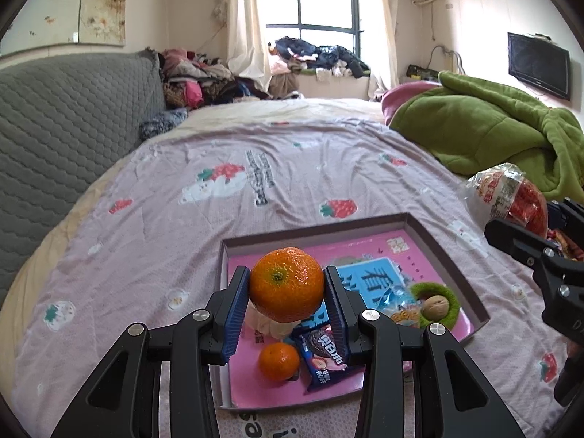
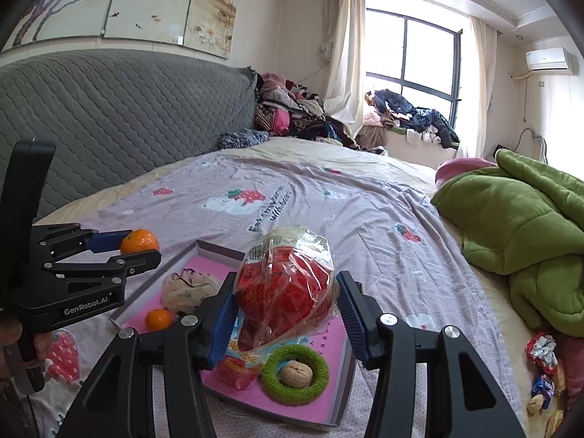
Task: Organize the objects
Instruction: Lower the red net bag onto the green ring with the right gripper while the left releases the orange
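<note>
Both loads hung above the shallow pink-lined tray (image 1: 443,252), presumably so each could be lowered in beside what already lay there; below the left gripper (image 1: 287,292) sat a smaller mandarin (image 1: 279,361), a biscuit packet (image 1: 323,359) and a walnut (image 1: 435,306) inside a green ring (image 1: 450,297); that gripper was closed narrowly on a mandarin (image 1: 287,284), pads touching both sides; the right gripper (image 2: 286,301) stood wider, clamping a clear bag of red sweets (image 2: 288,284), over the tray's near end.
</note>
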`<state>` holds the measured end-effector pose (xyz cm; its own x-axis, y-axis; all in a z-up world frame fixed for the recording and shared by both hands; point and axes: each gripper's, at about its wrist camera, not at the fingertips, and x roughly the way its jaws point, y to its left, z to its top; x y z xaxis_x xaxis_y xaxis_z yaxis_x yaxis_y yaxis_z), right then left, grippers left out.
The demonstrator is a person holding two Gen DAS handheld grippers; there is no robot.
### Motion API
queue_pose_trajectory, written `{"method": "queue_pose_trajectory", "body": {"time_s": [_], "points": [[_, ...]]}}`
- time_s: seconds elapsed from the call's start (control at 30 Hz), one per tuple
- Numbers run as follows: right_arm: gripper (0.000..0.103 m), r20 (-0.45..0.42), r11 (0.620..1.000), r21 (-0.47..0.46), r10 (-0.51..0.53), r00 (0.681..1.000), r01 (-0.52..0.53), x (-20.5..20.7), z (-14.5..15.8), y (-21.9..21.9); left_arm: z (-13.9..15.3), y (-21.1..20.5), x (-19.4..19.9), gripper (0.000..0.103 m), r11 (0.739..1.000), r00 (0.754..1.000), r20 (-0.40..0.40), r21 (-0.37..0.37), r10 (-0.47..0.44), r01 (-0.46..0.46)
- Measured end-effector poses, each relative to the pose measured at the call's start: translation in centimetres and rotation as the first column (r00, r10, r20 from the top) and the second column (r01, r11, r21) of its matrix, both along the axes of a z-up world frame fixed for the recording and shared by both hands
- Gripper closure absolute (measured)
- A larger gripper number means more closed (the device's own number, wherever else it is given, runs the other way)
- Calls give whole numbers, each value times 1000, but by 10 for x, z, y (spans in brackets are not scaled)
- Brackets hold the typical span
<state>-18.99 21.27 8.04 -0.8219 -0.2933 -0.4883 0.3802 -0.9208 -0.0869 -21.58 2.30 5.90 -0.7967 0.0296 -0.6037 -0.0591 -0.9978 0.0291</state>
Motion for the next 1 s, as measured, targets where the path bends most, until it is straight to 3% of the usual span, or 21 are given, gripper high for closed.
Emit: {"method": "queue_pose_trajectory", "body": {"time_s": [0.6,1.0], "points": [[50,141,995,95,-32,990,19,-42,-64,5,-55,14,-24,61,999,994,101,-2,-40,41],[50,210,996,90,-32,977,13,-56,-87,3,-70,13,-32,61,1000,990,137,8,-29,28]]}}
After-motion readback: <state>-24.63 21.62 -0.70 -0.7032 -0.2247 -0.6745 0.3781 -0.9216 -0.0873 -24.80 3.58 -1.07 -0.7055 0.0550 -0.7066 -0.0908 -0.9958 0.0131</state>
